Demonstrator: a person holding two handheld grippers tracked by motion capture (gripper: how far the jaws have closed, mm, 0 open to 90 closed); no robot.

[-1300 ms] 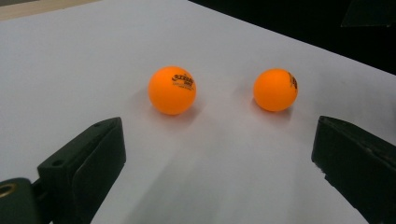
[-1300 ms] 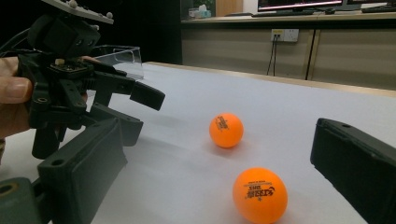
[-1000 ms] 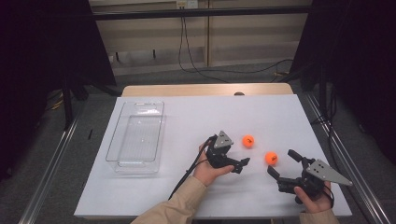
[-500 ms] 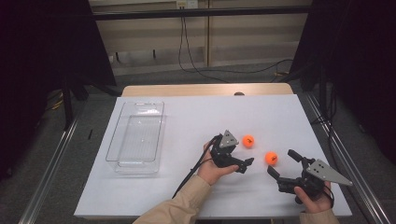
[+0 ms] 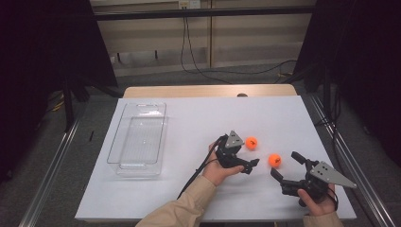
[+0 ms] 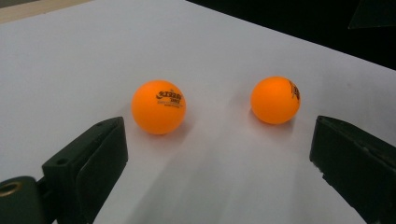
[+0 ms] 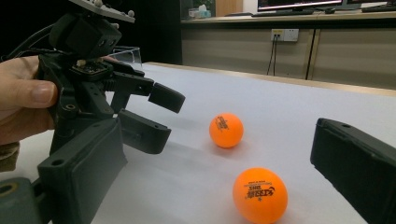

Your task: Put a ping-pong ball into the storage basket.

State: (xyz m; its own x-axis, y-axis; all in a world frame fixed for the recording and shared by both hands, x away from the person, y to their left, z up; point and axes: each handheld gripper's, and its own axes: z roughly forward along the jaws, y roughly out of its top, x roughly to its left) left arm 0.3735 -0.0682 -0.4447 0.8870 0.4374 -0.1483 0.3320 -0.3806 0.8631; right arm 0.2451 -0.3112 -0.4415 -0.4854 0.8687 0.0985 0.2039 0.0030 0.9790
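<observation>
**Two orange balls, both grippers wide open**

Left hand-held gripper (image 5: pixel 251 157) sits spread apart, empty, right beside the farther orange ball (image 5: pixel 251 143). Right hand-held gripper (image 5: pixel 287 165) is spread too, with the nearer orange ball (image 5: pixel 274 160) just off its tips. Both balls rest on the white worktop (image 5: pixel 198 123) toward its near right corner. Clear tray (image 5: pixel 161 142) sits by the left edge.

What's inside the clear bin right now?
Nothing that shows: the bin looks empty through its clear walls. Both orange balls lie on the table by the grippers.
</observation>
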